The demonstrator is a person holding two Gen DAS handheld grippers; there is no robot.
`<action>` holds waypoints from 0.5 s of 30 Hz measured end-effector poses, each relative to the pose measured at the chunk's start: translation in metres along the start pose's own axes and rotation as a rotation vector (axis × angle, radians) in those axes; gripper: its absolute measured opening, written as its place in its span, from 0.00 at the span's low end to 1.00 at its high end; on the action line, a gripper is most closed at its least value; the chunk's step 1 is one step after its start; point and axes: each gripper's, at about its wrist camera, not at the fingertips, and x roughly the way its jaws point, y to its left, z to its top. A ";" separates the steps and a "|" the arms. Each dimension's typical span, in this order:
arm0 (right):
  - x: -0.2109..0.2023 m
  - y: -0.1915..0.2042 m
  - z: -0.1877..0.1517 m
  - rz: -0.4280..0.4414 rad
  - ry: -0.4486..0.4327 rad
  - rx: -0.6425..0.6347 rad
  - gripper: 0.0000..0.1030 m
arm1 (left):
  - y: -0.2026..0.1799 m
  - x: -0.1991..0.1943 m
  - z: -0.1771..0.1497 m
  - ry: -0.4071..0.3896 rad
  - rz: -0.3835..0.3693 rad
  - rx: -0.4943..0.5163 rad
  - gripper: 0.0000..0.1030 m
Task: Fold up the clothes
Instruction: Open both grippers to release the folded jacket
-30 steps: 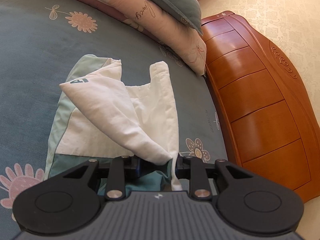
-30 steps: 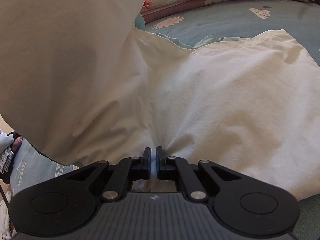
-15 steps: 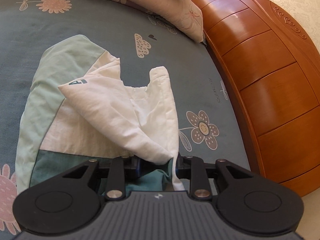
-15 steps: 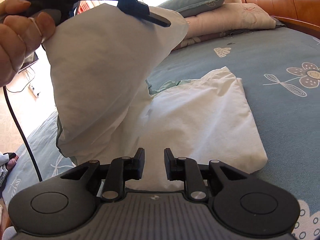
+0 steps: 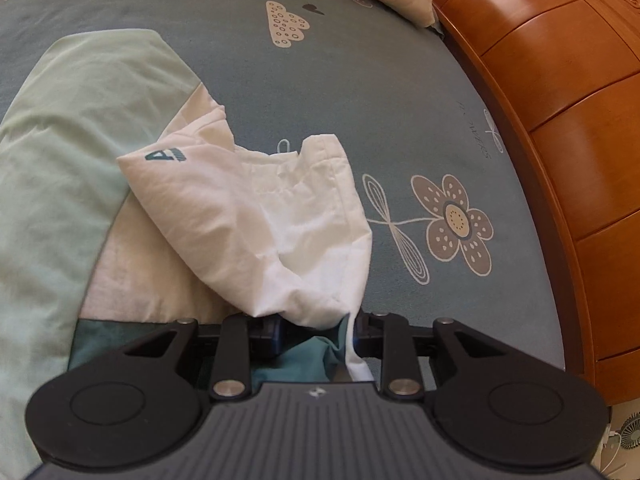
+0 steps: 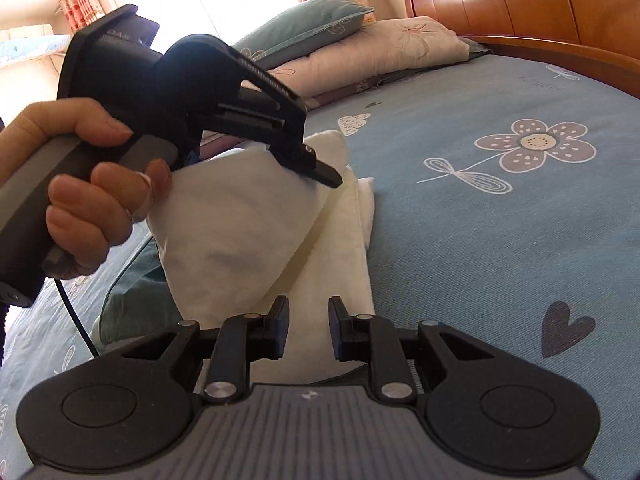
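Observation:
A white, mint and teal garment [image 5: 248, 216] lies on the blue flowered bed sheet [image 5: 360, 80]. My left gripper [image 5: 316, 330] is shut on a bunched white and teal corner of it, holding that flap lifted over the flat part. In the right wrist view the same left gripper [image 6: 324, 172], gripped by a hand [image 6: 80, 184], holds the white flap [image 6: 240, 232] up. My right gripper [image 6: 308, 328] is open low over the garment's near edge. White cloth shows in the gap below its jaws, but the pads do not press on it.
A wooden bed frame [image 5: 580, 160] curves along the right side of the mattress. Pillows [image 6: 380, 48] are stacked at the far end. A black cable [image 6: 76, 320] hangs from the left gripper's handle. Bare sheet [image 6: 500, 240] spreads to the right of the garment.
The right gripper has let go of the white cloth, its jaws have parted and it has drawn back. The left gripper has carried its flap lower and across the garment.

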 end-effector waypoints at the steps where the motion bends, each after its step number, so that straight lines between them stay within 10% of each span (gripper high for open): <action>1: -0.001 -0.004 0.001 -0.005 -0.003 0.010 0.24 | 0.000 0.006 -0.002 0.007 0.008 0.009 0.26; 6: 0.003 -0.016 0.002 -0.043 -0.007 0.032 0.27 | 0.007 0.018 -0.010 0.005 0.012 0.009 0.29; 11: -0.001 -0.015 0.002 -0.045 -0.015 0.043 0.31 | 0.003 0.012 -0.006 0.010 -0.068 0.033 0.60; 15: 0.005 -0.017 0.003 -0.028 -0.013 0.043 0.34 | 0.000 -0.010 -0.001 0.000 -0.153 0.033 0.67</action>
